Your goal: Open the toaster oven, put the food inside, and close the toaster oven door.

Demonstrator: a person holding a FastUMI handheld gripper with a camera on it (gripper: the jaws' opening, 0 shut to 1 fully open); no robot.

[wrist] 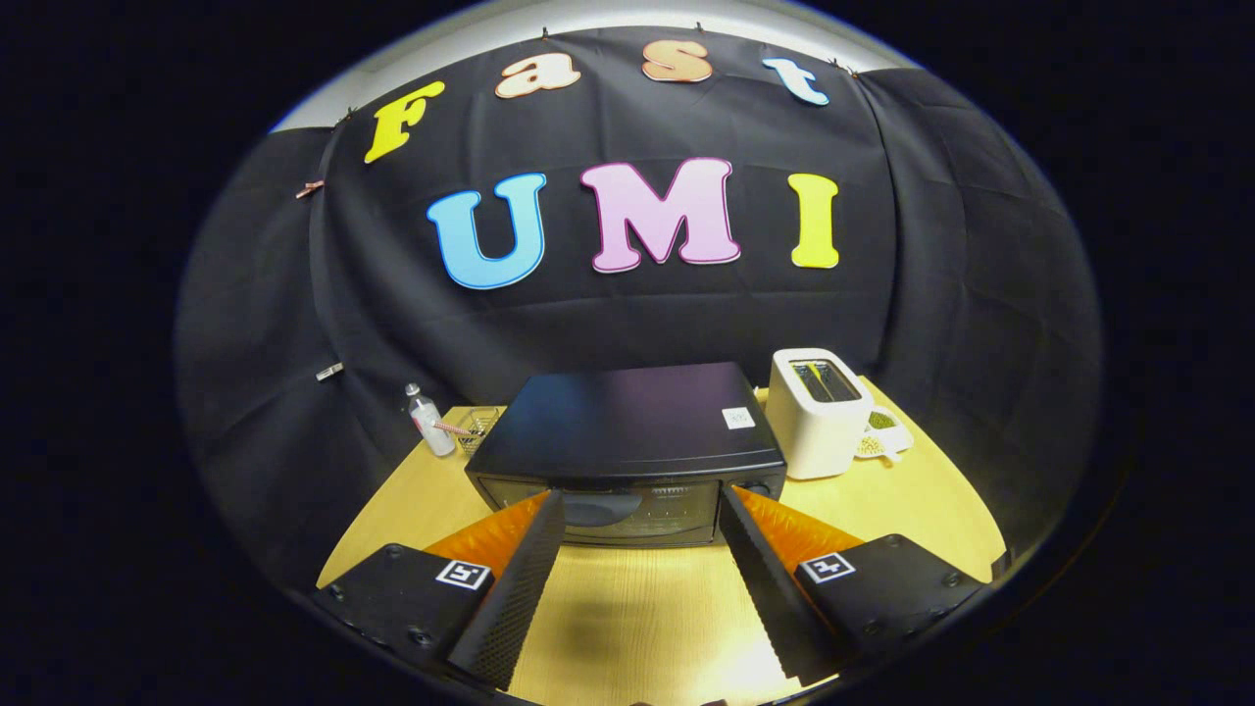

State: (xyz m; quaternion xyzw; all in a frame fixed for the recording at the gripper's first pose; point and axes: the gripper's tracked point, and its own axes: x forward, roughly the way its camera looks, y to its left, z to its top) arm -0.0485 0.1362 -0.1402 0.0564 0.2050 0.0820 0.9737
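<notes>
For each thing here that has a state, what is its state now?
toaster oven: door shut, standing on the table.
white toaster: upright, something yellow in its slots.
small bottle: upright, cap on.
tool: open, fingers spread, holding nothing, toaster oven just ahead.

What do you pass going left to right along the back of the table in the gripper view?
Small clear bottle → wire basket → black toaster oven, its door shut, just beyond the open fingers → white toaster → small white dishes.
</notes>
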